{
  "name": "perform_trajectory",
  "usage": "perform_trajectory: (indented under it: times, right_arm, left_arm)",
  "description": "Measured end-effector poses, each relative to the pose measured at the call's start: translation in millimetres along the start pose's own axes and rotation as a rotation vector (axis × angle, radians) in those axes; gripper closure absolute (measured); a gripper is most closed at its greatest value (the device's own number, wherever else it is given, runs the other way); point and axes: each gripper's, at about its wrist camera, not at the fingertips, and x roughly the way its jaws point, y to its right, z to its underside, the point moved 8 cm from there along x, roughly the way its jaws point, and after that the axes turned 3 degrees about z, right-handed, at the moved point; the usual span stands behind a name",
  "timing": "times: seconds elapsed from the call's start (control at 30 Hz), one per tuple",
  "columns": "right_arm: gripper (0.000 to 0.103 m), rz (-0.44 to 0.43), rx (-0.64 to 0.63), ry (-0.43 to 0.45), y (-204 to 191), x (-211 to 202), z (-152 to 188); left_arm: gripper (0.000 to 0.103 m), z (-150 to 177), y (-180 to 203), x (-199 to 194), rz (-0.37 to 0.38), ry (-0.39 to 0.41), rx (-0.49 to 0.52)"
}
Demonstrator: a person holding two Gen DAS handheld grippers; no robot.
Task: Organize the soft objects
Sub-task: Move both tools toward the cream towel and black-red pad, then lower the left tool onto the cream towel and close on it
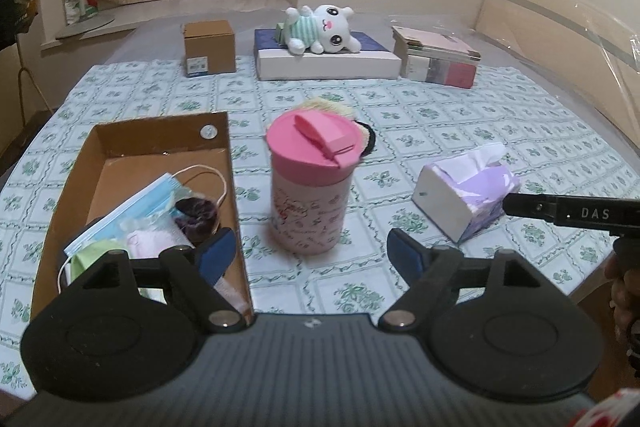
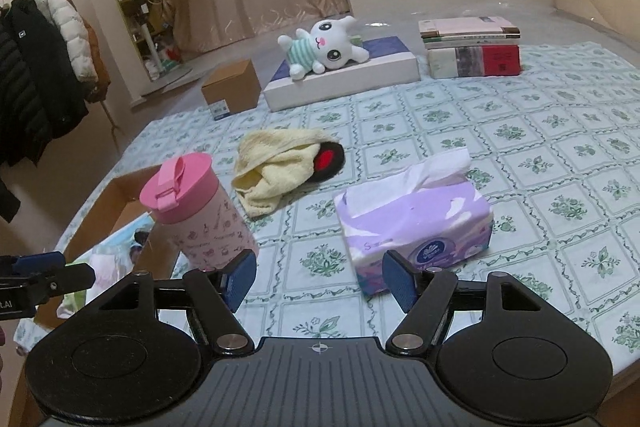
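Note:
An open cardboard tray (image 1: 160, 143) at the left holds a blue face mask (image 1: 132, 207), a pink cloth (image 1: 150, 241) and a dark purple scrunchie (image 1: 198, 213). A yellow towel (image 2: 276, 167) lies crumpled mid-table, partly over a black and red soft piece (image 2: 330, 157). A purple tissue pack (image 2: 416, 223) lies just beyond my right gripper (image 2: 320, 277), which is open and empty. My left gripper (image 1: 311, 251) is open and empty too, beside the tray and short of a pink lidded cup (image 1: 310, 187). A white plush bunny (image 1: 324, 29) lies on a flat box at the back.
The flat white and blue box (image 2: 360, 75), a small brown carton (image 1: 209, 47) and a stack of books (image 2: 472, 47) line the table's far edge. Coats (image 2: 36, 67) hang at the left. The floral tablecloth (image 2: 540, 167) has bare room at the right.

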Motion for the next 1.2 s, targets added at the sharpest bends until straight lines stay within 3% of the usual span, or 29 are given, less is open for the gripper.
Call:
perform_trajectory:
  times: [0.5, 0.9, 1.2]
  right_arm:
    - [0.033, 0.002, -0.007, 0.009, 7, 1, -13]
    - [0.033, 0.002, -0.113, 0.022, 17, 15, -56]
    - [0.033, -0.028, -0.253, -0.032, 21, 56, -89]
  left_arm:
    - [0.022, -16, 6, 2, 0.06, 0.004, 0.012]
    - [0.022, -93, -8, 16, 0.069, 0.013, 0.173]
    - [0.022, -141, -25, 74, 0.135, -0.109, 0.248]
